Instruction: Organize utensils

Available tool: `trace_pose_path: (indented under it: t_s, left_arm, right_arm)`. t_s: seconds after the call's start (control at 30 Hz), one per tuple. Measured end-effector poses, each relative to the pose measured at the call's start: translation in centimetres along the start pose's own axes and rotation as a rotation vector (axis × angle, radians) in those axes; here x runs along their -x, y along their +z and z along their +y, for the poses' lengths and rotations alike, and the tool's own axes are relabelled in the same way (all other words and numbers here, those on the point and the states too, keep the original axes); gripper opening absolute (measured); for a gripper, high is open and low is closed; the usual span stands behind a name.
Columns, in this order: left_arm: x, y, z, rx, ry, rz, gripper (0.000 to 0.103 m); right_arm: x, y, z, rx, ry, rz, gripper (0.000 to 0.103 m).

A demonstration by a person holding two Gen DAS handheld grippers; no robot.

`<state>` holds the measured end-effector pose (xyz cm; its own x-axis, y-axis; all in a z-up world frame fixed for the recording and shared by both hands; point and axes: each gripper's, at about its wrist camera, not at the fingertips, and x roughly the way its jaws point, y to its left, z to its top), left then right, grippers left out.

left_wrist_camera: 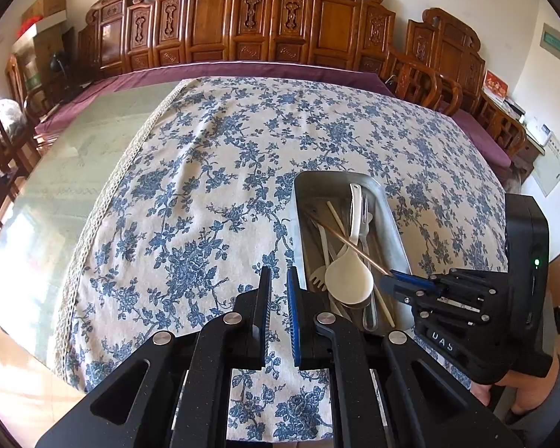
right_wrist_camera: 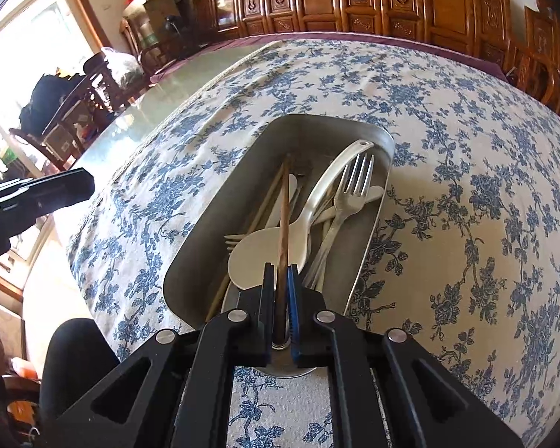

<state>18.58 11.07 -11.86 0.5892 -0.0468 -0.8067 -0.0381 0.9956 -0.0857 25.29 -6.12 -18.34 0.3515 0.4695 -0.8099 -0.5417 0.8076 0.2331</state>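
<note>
A metal tray [left_wrist_camera: 392, 220] [right_wrist_camera: 205, 231] on the floral tablecloth holds a white rice spoon [left_wrist_camera: 349, 276] [right_wrist_camera: 265, 250], a steel fork [right_wrist_camera: 349, 194], a cream plastic fork [left_wrist_camera: 319, 278], pale chopsticks [left_wrist_camera: 336, 216] and other utensils. My right gripper [right_wrist_camera: 280, 276] [left_wrist_camera: 386, 282] is shut on a brown chopstick [right_wrist_camera: 284, 216] [left_wrist_camera: 349, 248], whose far end points into the tray. My left gripper [left_wrist_camera: 279, 280] hangs over the cloth just left of the tray, jaws narrowly apart and empty.
The floral cloth [left_wrist_camera: 212, 186] covers part of a glass-topped table [left_wrist_camera: 56, 171]. Carved wooden chairs [left_wrist_camera: 242, 18] line the far edge and right side. Boxes and clutter stand at the far left.
</note>
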Motion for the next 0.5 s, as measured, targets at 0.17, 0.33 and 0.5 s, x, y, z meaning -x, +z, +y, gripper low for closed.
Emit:
trace_pose_path:
  t_s: [0.17,0.33,0.5]
  left_arm:
    - [0.4,0.0,-0.2,-0.002,0.002,-0.004,0.007]
    - [1.1,-0.2,-0.7,-0.007,0.006,-0.013,0.007]
    - [2.9,-0.5,-1.7,-0.022,0.009,-0.050,0.024]
  right_arm:
    - [0.9,-0.1,0.3,0.012,0.011,-0.029,0.036]
    - [3.0,-0.4,-0.2,0.009,0.001,-0.064,0.036]
    - [7.0,-1.4,-0.8,-0.006,-0.045,-0.137,0.046]
